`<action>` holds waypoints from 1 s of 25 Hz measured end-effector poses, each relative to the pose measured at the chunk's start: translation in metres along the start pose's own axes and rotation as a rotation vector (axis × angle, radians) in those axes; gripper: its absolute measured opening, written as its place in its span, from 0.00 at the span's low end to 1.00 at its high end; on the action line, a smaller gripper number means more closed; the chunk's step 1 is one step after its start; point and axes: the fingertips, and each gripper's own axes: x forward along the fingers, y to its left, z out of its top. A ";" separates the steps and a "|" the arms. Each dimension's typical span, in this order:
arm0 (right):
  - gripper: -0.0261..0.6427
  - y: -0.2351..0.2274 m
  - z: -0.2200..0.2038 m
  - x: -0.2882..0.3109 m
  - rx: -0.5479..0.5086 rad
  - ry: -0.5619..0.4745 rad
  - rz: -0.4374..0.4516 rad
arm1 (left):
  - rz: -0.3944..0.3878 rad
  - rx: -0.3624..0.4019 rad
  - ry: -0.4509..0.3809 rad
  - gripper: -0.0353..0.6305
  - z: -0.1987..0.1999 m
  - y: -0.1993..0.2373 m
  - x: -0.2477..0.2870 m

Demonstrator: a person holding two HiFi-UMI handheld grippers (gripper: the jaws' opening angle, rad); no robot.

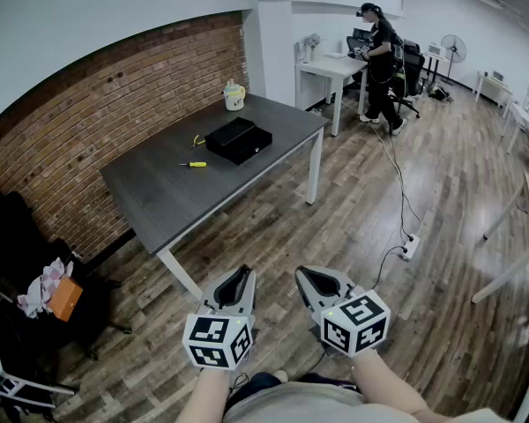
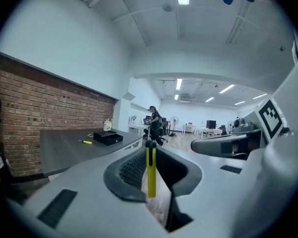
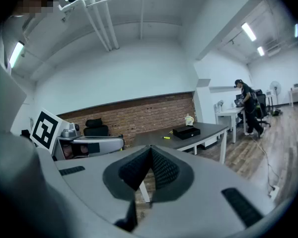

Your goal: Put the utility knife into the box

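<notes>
The utility knife [image 1: 192, 164], small and yellow with a dark tip, lies on the dark grey table [image 1: 176, 205], just left of a shut black box [image 1: 239, 139]. Both grippers are held low, close to my body and well short of the table. My left gripper [image 1: 243, 271] is shut with nothing held; a yellow strip shows along its closed jaws in the left gripper view [image 2: 150, 144]. My right gripper [image 1: 301, 273] is shut and empty too [image 3: 151, 148]. From the gripper views the knife [image 2: 85, 142] [image 3: 166, 138] and box [image 2: 108, 138] [image 3: 186, 132] look small and distant.
A pale mug [image 1: 234, 96] stands at the table's far corner and a small yellow item [image 1: 197, 140] lies behind the box. Black chairs [image 1: 18, 236] and an orange bag [image 1: 66, 298] sit by the brick wall. A person [image 1: 383, 60] stands at a white desk; a power strip [image 1: 410, 248] lies on the floor.
</notes>
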 end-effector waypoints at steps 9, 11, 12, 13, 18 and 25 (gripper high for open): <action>0.03 -0.007 0.009 0.013 -0.024 -0.008 -0.025 | 0.005 0.006 -0.018 0.16 0.006 0.012 0.013; 0.03 -0.005 0.007 0.015 -0.026 0.000 -0.025 | 0.007 0.009 -0.012 0.16 0.002 0.015 0.013; 0.03 -0.003 0.006 0.017 -0.025 0.002 -0.026 | 0.008 0.006 -0.008 0.16 0.001 0.017 0.013; 0.03 -0.002 0.006 0.018 -0.024 0.000 -0.026 | 0.008 0.003 -0.005 0.16 -0.001 0.019 0.013; 0.05 0.006 0.011 0.026 -0.035 -0.044 -0.025 | 0.004 0.013 -0.033 0.16 0.005 0.032 0.009; 0.05 0.005 -0.005 0.021 0.005 -0.047 -0.084 | -0.037 -0.004 -0.025 0.16 -0.001 0.039 0.003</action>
